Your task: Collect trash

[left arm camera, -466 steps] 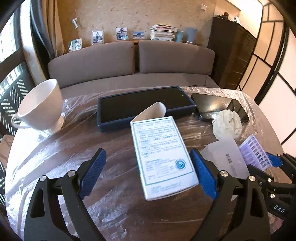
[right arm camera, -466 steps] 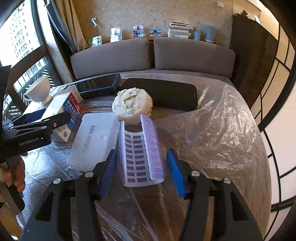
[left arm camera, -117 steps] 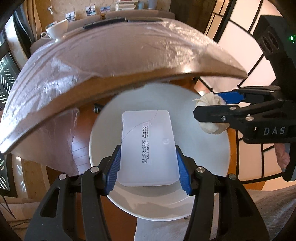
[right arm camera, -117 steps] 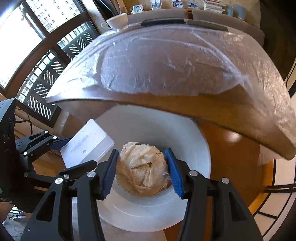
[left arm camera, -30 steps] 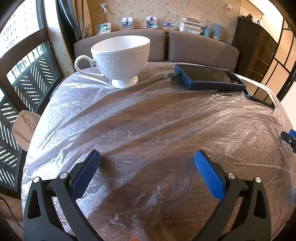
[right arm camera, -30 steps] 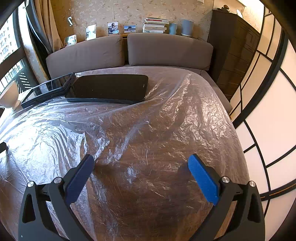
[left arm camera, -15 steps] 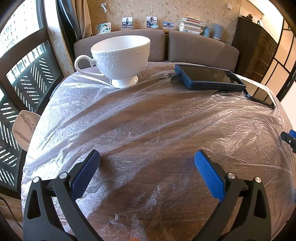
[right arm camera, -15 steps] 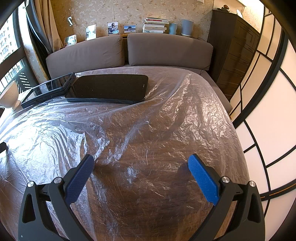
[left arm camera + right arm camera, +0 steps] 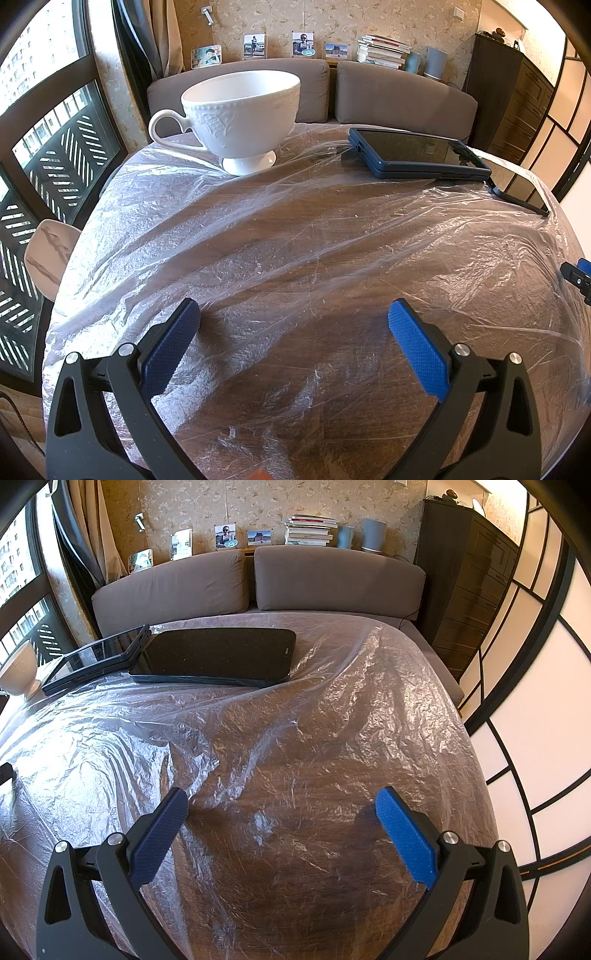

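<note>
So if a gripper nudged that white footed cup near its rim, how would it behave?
The white cup flares wide above a narrow foot, so it would probably tip rather than slide. It looks like glazed ceramic: likely slippery and breakable. The wrinkled plastic sheet beneath might bunch and catch the foot.

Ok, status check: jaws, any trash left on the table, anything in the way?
Left gripper and right gripper: jaws open, empty. No trash visible on table. Only cup and two tablets there.

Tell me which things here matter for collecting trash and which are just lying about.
For the job: left claw and right claw, both open and empty; no trash visible.

Lying about: white cup, blue-cased tablet, black tablet, plastic sheet.
</note>
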`<act>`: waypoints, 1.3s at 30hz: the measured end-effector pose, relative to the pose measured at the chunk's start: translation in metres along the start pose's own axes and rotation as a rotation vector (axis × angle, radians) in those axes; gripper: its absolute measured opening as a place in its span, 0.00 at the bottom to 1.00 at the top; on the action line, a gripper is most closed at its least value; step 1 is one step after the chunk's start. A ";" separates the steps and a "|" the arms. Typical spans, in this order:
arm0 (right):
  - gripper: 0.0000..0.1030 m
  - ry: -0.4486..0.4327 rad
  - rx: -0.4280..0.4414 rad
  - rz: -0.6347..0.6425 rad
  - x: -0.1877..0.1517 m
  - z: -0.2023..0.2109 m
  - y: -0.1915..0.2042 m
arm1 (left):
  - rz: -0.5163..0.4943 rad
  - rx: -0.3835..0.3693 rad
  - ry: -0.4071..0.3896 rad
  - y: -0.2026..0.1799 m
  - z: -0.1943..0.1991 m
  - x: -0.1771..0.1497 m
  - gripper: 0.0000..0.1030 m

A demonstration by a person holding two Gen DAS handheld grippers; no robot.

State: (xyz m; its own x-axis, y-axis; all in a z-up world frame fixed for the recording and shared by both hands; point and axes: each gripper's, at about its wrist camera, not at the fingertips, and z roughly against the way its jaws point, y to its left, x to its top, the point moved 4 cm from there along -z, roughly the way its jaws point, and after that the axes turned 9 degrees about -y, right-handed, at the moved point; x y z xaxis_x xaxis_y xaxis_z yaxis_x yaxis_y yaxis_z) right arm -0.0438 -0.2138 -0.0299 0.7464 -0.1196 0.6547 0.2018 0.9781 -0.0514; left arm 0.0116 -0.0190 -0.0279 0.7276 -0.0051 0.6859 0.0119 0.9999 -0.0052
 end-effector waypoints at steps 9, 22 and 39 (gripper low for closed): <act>0.96 0.000 0.000 0.000 0.000 0.000 0.000 | 0.000 0.000 0.000 0.000 0.000 0.000 0.99; 0.96 0.000 0.000 0.000 0.000 0.000 0.000 | 0.000 0.000 0.000 0.000 0.000 0.000 0.99; 0.96 0.000 0.000 0.000 0.000 0.000 0.000 | 0.008 0.008 0.000 -0.002 -0.003 0.001 0.99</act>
State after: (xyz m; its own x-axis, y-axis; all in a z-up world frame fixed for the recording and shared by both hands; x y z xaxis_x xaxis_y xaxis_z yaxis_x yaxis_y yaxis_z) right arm -0.0438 -0.2140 -0.0300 0.7462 -0.1198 0.6548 0.2020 0.9780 -0.0513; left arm 0.0144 -0.0208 -0.0299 0.7278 0.0029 0.6858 0.0009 1.0000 -0.0051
